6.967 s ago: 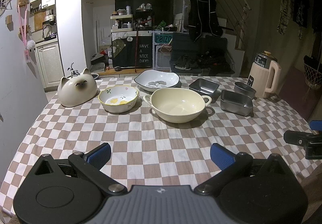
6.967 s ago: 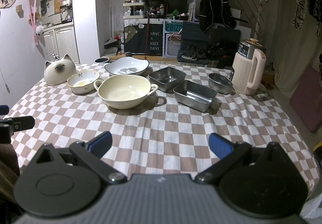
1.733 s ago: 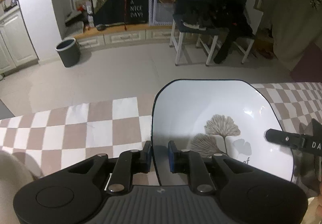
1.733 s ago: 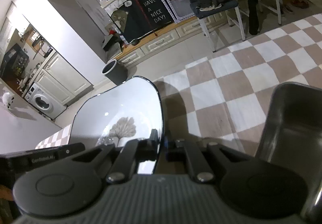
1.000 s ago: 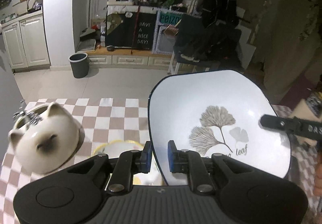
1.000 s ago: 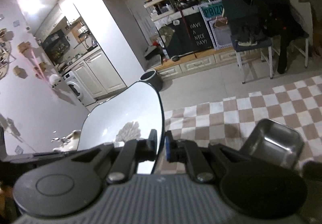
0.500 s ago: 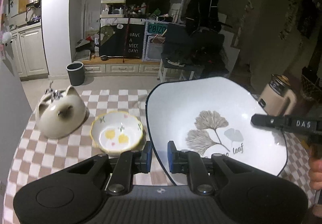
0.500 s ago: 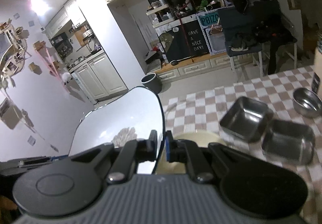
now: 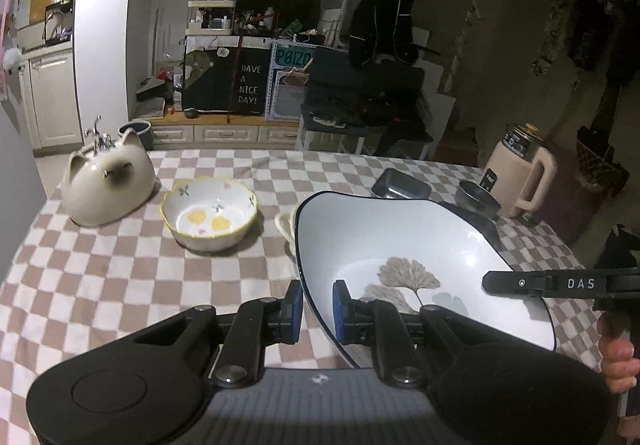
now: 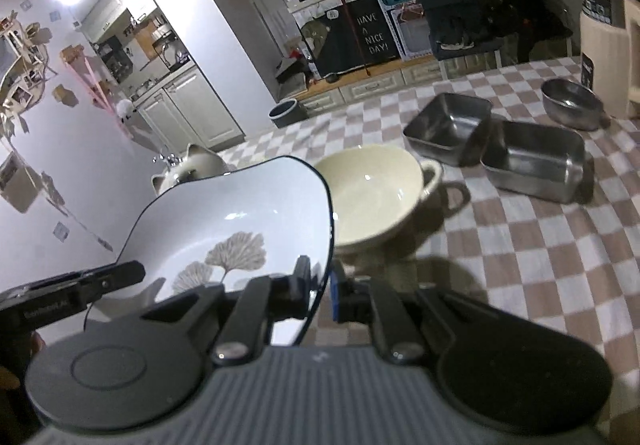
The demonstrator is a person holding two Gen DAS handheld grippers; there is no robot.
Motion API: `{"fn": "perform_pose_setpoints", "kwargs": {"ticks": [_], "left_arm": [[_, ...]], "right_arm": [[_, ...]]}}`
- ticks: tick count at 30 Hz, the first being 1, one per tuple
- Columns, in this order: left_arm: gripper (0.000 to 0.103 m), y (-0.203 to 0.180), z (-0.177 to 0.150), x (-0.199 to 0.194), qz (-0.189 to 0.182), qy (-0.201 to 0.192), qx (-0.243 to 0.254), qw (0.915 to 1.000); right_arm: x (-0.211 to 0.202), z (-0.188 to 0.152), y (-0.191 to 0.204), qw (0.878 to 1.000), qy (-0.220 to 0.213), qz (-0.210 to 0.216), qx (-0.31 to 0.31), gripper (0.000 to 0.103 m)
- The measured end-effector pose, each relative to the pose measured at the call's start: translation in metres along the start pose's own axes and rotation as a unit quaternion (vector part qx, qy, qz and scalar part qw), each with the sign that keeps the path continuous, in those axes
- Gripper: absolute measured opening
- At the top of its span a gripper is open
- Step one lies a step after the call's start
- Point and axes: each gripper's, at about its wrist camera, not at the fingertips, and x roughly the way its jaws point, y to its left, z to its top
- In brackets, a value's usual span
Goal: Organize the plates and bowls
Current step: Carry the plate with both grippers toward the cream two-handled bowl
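- Nearest, the left gripper (image 9: 314,311) has its fingers clamped on the near left rim of a wide white plate with a dark edge and a grey leaf print (image 9: 400,245); the right gripper (image 10: 320,291) pinches the opposite rim.
- The plate hangs tilted above the checked table (image 9: 100,277), held between both.
- Just beyond it sits a cream two-handled ceramic bowl (image 10: 372,193), probably the place to nest it.
- Farther left stands a small flower-painted bowl (image 9: 210,215).
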Motion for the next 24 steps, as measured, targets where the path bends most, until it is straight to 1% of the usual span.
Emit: {"fn": "perform_pose_setpoints", "kwargs": {"ticks": [4,9,15,19,24], "left_arm": [[0.017,0.001,-0.018,0.009,-0.006,0.012,-0.006,0.9999],[0.017,0.001,-0.033,0.028,-0.004,0.052,-0.009,0.9986],[0.017,0.008,-0.045,0.054,-0.008,0.102,-0.025,0.9944],[0.017,0.011,-0.049,0.063,0.007,0.110,-0.020,0.9937],[0.017,0.015,-0.049,0.075,0.031,0.119,-0.010,0.9924]], "right_arm": [[-0.002,-0.010,0.001,1.000,0.013,-0.013,-0.009,0.012],[0.007,-0.023,-0.001,0.999,0.036,-0.037,-0.015,0.012],[0.019,-0.033,-0.003,0.996,0.064,-0.061,-0.024,0.012],[0.025,-0.042,-0.005,0.994,0.081,-0.063,-0.030,0.012],[0.047,-0.044,-0.001,0.991,0.106,-0.078,-0.038,0.014]]}}
